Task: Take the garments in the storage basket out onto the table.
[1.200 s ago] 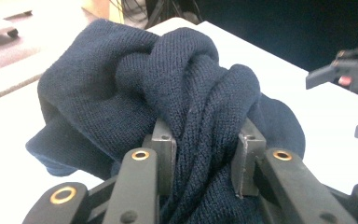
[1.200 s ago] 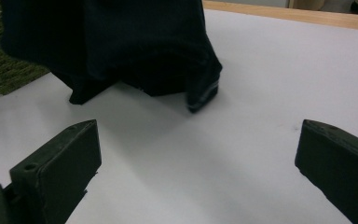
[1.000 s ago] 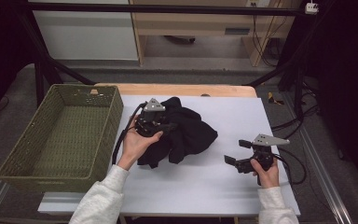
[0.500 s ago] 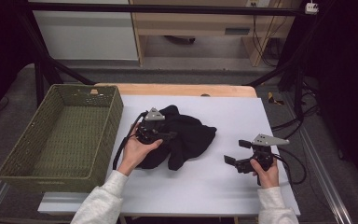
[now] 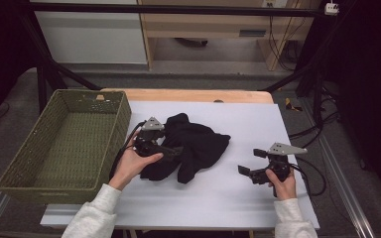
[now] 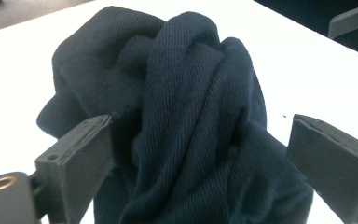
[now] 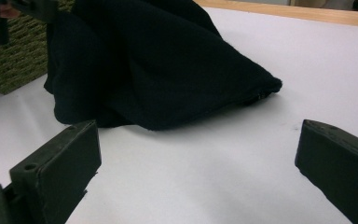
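A dark navy cloth [image 5: 198,144] lies crumpled on the white table sheet [image 5: 258,124], left of centre. My left gripper [image 5: 171,151] sits at its left side; the jaws have just been opening and now stand wide. In the left gripper view [image 6: 200,125] a bunched fold of the cloth [image 6: 186,70] lies between the jaws, and the right pad is clear of it. My right gripper [image 5: 250,162] rests open to the right of the cloth, nothing between its jaws. In the right gripper view [image 7: 199,129] the cloth [image 7: 154,70] lies ahead on the sheet.
A green woven basket [image 5: 121,116] stands at the table's left edge, close to my left hand. A strip of bare wood [image 5: 193,95] runs along the table's far edge. Black frame posts and cables stand at the right.
My left gripper has shifted a little left and down toward the table, its jaws have opened, and the cloth it held has settled on the sheet. The right gripper has stayed still.
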Demonstrator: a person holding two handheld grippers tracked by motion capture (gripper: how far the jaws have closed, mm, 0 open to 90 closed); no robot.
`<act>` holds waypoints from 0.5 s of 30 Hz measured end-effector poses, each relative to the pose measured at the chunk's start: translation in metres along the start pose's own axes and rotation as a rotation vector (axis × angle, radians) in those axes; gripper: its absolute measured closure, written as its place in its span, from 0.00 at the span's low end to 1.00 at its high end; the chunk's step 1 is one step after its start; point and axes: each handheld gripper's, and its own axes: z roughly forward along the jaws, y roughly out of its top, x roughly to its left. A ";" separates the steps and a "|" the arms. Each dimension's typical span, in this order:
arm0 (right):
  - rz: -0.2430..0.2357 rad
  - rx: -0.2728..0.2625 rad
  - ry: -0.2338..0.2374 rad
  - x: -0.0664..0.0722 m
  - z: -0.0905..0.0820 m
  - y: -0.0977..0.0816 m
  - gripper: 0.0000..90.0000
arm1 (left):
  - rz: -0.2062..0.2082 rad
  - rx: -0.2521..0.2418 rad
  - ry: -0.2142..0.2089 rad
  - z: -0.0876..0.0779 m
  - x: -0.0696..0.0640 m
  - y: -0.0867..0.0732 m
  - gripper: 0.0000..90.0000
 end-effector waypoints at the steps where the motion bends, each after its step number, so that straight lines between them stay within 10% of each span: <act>1: 0.000 0.000 0.000 0.000 0.000 0.000 0.01 | 0.005 0.003 0.008 -0.004 0.000 -0.002 0.04; 15: -0.010 0.010 0.004 0.007 0.005 0.002 0.01 | -0.044 -0.057 0.031 -0.039 0.004 -0.034 0.02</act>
